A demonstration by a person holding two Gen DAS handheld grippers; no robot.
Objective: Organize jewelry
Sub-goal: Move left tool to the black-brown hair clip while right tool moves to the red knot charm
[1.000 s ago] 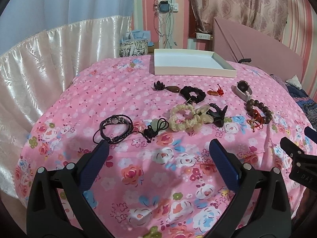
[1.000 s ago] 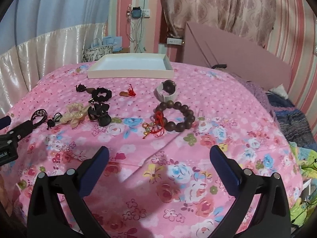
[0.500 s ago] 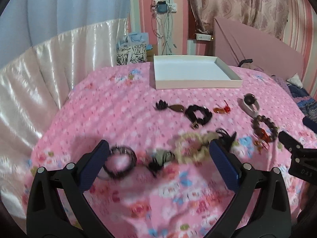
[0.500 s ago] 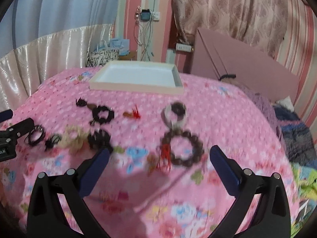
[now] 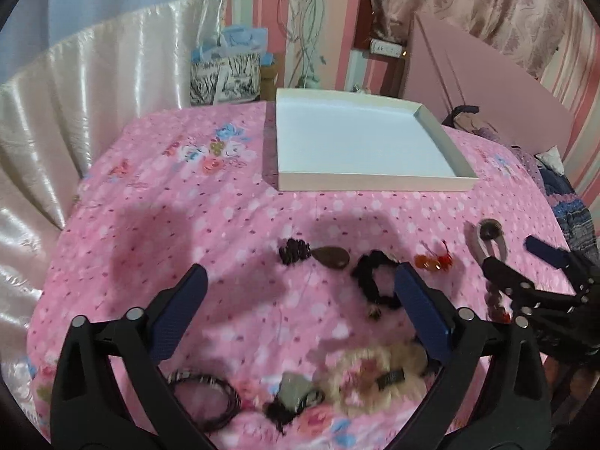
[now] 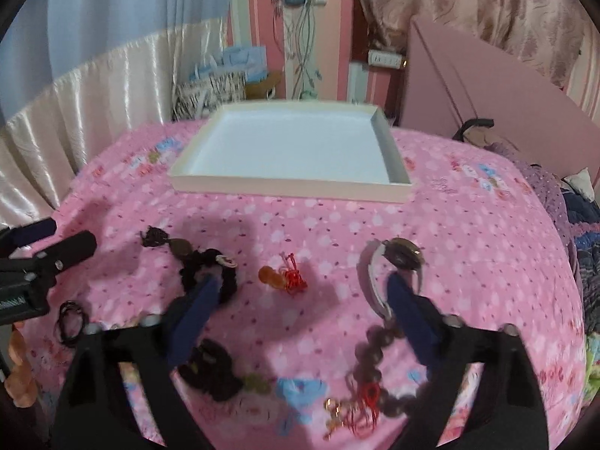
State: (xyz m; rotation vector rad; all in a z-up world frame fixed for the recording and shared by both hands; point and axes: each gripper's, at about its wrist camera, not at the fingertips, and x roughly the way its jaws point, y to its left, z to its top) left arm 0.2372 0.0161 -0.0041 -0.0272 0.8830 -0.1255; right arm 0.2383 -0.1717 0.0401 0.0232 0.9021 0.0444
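Note:
Jewelry lies scattered on a pink floral bedspread. A white tray (image 5: pixel 375 186) (image 6: pixel 288 191) sits empty at the far side. My left gripper (image 5: pixel 298 292) is open above a brown pendant (image 5: pixel 332 257) and a black scrunchie (image 5: pixel 375 281); a cream scrunchie (image 5: pixel 375 375) and a black cord bracelet (image 5: pixel 206 399) lie below it. My right gripper (image 6: pixel 303 292) is open above an orange and red charm (image 6: pixel 283 277), with a white bangle (image 6: pixel 371 281) and a brown bead bracelet (image 6: pixel 375 352) by its right finger. A black hair claw (image 6: pixel 210 375) lies by its left finger.
A cream satin curtain (image 5: pixel 93 86) hangs on the left. A pink headboard panel (image 5: pixel 480 75) leans at the back right. A patterned gift bag (image 5: pixel 225 71) stands behind the bed. Dark bedding (image 6: pixel 577 225) lies at the right edge.
Both grippers have moved forward over the bedspread toward the tray and lowered toward the jewelry. Both stay open and empty.

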